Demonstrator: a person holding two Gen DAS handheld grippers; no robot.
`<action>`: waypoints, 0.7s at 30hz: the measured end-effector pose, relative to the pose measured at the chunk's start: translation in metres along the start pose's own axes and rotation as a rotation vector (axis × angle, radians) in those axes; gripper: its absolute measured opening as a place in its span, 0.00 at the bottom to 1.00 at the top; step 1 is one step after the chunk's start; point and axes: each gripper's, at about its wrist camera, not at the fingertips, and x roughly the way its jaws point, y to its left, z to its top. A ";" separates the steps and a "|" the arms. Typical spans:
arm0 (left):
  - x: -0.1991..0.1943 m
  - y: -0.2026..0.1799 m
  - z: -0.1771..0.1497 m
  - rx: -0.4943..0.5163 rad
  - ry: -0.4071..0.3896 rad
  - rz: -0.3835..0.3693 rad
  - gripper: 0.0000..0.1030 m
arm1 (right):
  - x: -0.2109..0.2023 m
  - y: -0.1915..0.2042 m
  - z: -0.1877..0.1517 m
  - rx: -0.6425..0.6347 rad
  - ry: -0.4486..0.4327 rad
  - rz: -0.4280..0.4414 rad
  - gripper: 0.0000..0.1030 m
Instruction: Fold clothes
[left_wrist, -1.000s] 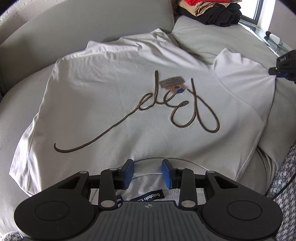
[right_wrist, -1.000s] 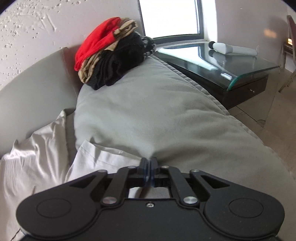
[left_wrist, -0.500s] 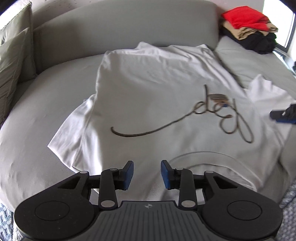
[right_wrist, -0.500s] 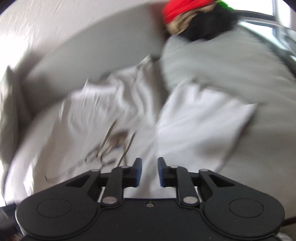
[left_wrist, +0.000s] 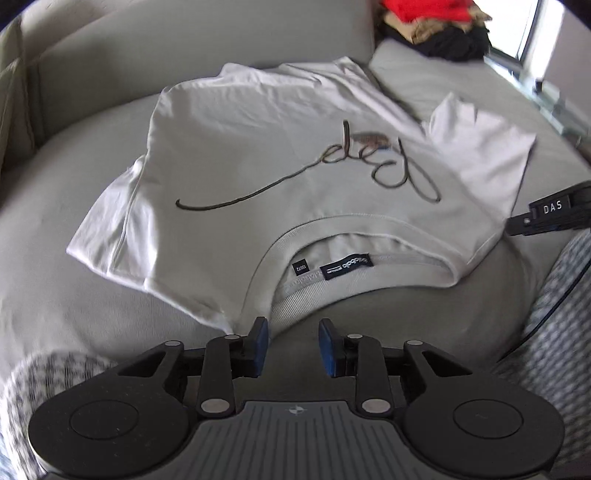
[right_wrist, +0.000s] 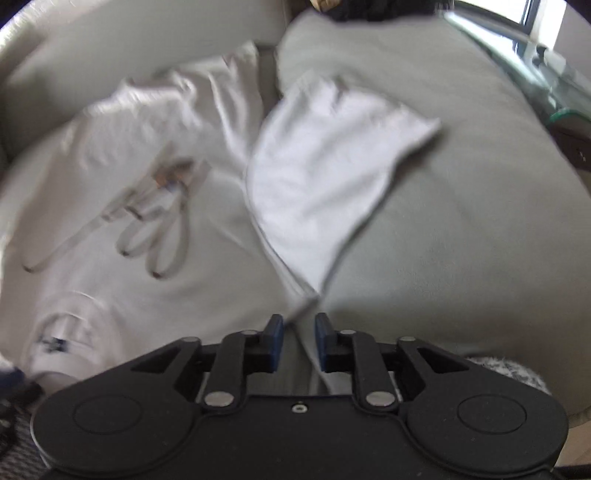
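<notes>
White cotton, the T-shirt (left_wrist: 258, 155) lies front up across the grey sofa seat (left_wrist: 55, 280), collar (left_wrist: 314, 266) towards the front edge and hem up against the backrest; its sleeves are spread out to either side, so we judge the folding barely begun. Our left gripper (left_wrist: 291, 345) hovers just short of the collar, its jaws parted with nothing between them after closing slightly. Our right gripper (right_wrist: 297, 339) has just been opening, jaws apart over the shoulder seam below the right sleeve (right_wrist: 332, 177), not pressing the cloth as far as the blur lets us tell. To do this well we should pinch each shoulder close to its seam, lift evenly, and carry both sleeves inward so the script print (left_wrist: 369, 166) stays flat and centred
</notes>
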 end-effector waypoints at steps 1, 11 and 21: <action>-0.004 0.004 0.000 -0.024 -0.020 -0.001 0.27 | -0.006 0.006 0.001 0.000 -0.022 0.035 0.27; 0.037 0.040 0.031 -0.147 -0.003 0.023 0.22 | 0.021 0.104 0.012 -0.097 -0.013 0.307 0.27; -0.018 0.145 0.017 -0.444 -0.155 -0.037 0.38 | 0.008 0.103 0.011 -0.005 0.058 0.384 0.49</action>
